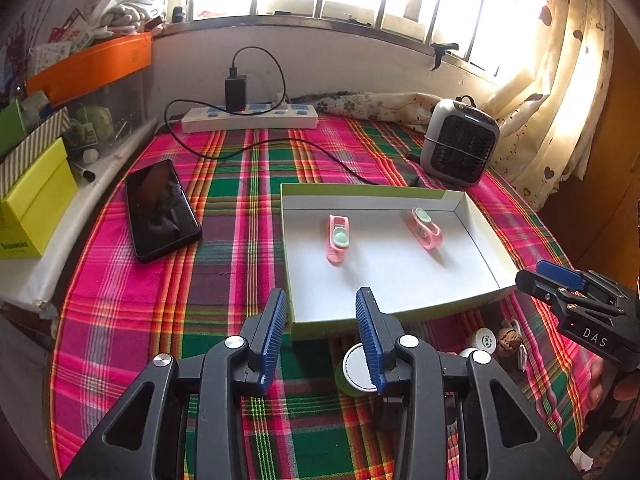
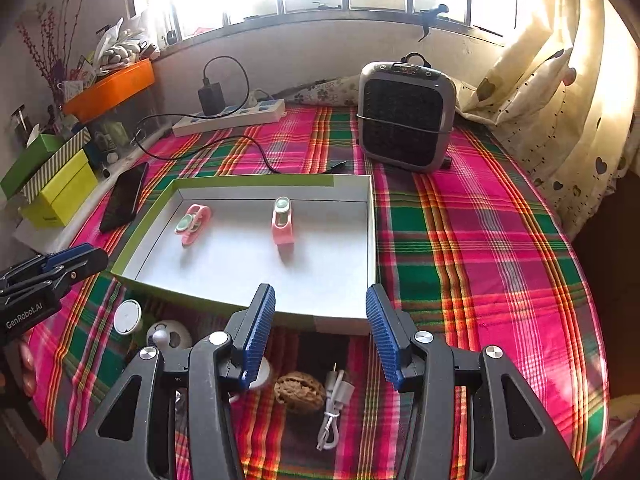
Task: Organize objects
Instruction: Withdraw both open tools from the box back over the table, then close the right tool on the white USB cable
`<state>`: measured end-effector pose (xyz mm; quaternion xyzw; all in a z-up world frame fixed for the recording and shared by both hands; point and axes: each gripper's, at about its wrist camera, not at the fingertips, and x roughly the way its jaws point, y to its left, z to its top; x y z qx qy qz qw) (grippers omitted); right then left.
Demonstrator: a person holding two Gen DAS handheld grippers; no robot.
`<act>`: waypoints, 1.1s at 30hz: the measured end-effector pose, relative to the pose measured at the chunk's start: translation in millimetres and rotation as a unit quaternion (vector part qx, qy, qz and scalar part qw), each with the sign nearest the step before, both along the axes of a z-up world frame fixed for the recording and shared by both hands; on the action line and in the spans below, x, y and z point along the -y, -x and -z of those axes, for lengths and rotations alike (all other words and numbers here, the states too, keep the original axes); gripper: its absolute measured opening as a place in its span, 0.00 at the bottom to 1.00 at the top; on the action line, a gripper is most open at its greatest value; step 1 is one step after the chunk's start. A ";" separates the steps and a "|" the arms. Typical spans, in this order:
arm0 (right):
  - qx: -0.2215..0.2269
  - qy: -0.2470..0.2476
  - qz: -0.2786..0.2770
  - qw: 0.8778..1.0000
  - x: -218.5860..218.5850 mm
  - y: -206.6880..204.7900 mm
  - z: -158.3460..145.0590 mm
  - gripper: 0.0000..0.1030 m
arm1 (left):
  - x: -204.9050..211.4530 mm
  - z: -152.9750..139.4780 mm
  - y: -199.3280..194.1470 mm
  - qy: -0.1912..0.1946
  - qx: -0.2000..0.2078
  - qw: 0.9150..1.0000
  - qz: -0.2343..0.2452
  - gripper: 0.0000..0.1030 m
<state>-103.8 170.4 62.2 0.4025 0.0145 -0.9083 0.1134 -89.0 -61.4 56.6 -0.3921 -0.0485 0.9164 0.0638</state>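
Plaid cloth [image 1: 240, 240] bears open tray [image 1: 384, 192]; two pink clips [image 1: 339, 238] inside, apart.

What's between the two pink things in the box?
Nothing. Between the left pink clip and the right pink clip, only bare white box floor shows, in both views.

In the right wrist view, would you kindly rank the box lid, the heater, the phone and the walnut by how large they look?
1. Box lid, clearly largest.
2. Heater.
3. Phone, seen edge-on and narrow, so probably understated.
4. Walnut, smallest, even though it lies nearest the camera.
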 end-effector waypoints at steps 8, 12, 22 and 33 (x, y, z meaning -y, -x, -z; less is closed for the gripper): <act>0.004 0.001 0.011 1.000 -16.3 -22.1 6.8 0.47 | 0.4 7.3 -23.2 -0.007 0.001 1.000 0.007 0.33; 0.006 0.000 0.016 1.000 -25.3 -31.0 10.4 0.47 | 0.8 13.1 -36.2 -0.010 0.003 1.000 0.022 0.33; 0.019 0.010 0.023 1.000 -36.7 -47.1 24.7 0.54 | -10.9 21.0 -53.5 -0.034 0.009 0.997 0.067 0.37; 0.034 0.015 0.005 0.999 -30.5 -52.4 36.7 0.58 | -23.7 37.5 -56.2 -0.061 0.036 0.992 0.102 0.37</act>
